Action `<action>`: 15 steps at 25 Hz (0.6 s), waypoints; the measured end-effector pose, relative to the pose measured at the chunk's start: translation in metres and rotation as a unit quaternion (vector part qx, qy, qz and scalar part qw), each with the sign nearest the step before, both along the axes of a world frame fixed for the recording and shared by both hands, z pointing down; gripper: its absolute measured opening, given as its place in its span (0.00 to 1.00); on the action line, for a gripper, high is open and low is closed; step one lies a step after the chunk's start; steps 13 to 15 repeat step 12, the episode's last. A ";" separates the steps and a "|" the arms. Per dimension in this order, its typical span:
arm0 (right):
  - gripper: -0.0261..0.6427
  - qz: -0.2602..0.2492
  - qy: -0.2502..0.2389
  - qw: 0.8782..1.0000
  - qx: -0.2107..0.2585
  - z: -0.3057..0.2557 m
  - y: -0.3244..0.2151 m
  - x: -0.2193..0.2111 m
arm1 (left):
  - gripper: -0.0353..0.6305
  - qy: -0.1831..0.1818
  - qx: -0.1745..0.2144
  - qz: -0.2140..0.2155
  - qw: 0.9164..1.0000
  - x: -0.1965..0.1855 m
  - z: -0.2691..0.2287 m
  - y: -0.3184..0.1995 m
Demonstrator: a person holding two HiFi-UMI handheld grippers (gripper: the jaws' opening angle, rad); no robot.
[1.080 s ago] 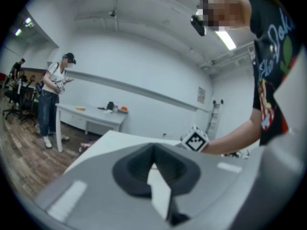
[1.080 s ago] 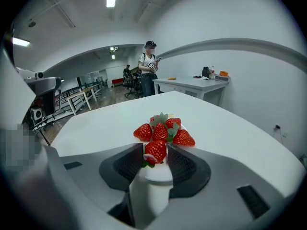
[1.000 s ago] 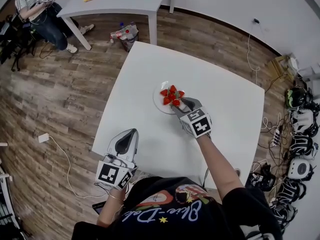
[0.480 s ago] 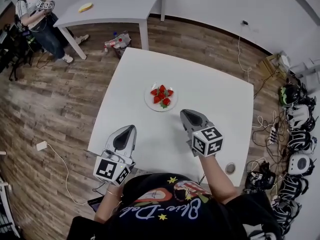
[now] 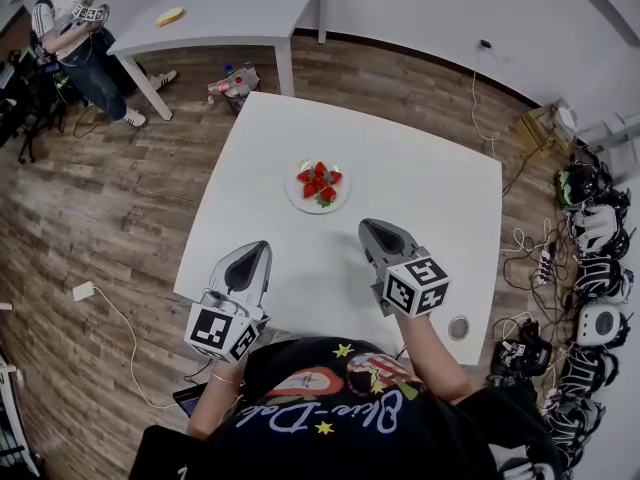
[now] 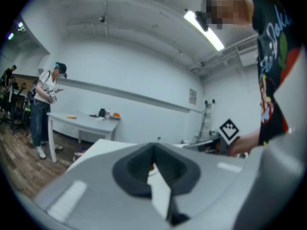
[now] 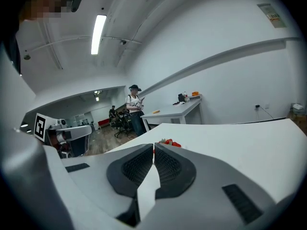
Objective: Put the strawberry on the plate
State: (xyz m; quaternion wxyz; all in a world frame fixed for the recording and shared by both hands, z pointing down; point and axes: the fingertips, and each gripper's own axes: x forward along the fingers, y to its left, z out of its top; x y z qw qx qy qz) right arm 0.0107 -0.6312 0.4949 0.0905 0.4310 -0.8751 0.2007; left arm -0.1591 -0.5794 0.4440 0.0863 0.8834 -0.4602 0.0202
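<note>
Head view: the strawberries (image 5: 317, 182) lie piled on the plate (image 5: 296, 204) on the white table (image 5: 420, 188); left gripper (image 5: 251, 260) and right gripper (image 5: 377, 236) hover nearer the person, apart from the plate; left gripper view: jaws clenched together, empty; right gripper view: jaws pressed together, nothing between, strawberries beyond the tips.

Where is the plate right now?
In the head view, the plate of strawberries sits near the middle of the white table, beyond the left tool and right tool.
</note>
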 end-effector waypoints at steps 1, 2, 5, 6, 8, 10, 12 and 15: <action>0.08 0.000 -0.001 1.000 0.001 -0.001 0.000 0.000 | 0.04 -0.001 0.000 0.000 1.000 0.000 -0.001 0.001; 0.08 0.000 0.000 1.000 0.002 -0.001 0.000 0.000 | 0.04 -0.002 0.001 0.000 1.000 0.001 -0.002 0.001; 0.08 -0.001 0.000 1.000 0.002 -0.001 0.001 0.000 | 0.04 -0.003 0.002 -0.001 1.000 0.001 -0.002 0.004; 0.08 -0.002 0.000 1.000 0.003 -0.001 0.001 -0.001 | 0.04 -0.003 0.002 -0.002 1.000 0.001 -0.001 0.004; 0.08 -0.003 -0.001 1.000 0.004 -0.001 0.002 -0.002 | 0.04 -0.004 0.001 -0.003 1.000 -0.001 -0.001 0.006; 0.08 -0.004 -0.001 1.000 0.004 -0.002 0.004 -0.002 | 0.04 -0.005 0.000 -0.004 1.000 -0.002 0.000 0.008; 0.08 -0.005 0.001 1.000 0.005 -0.001 0.006 -0.003 | 0.04 -0.005 0.000 -0.005 1.000 -0.002 0.000 0.010; 0.08 -0.005 0.001 1.000 0.005 -0.001 0.006 -0.003 | 0.04 -0.005 0.000 -0.005 1.000 -0.002 0.000 0.010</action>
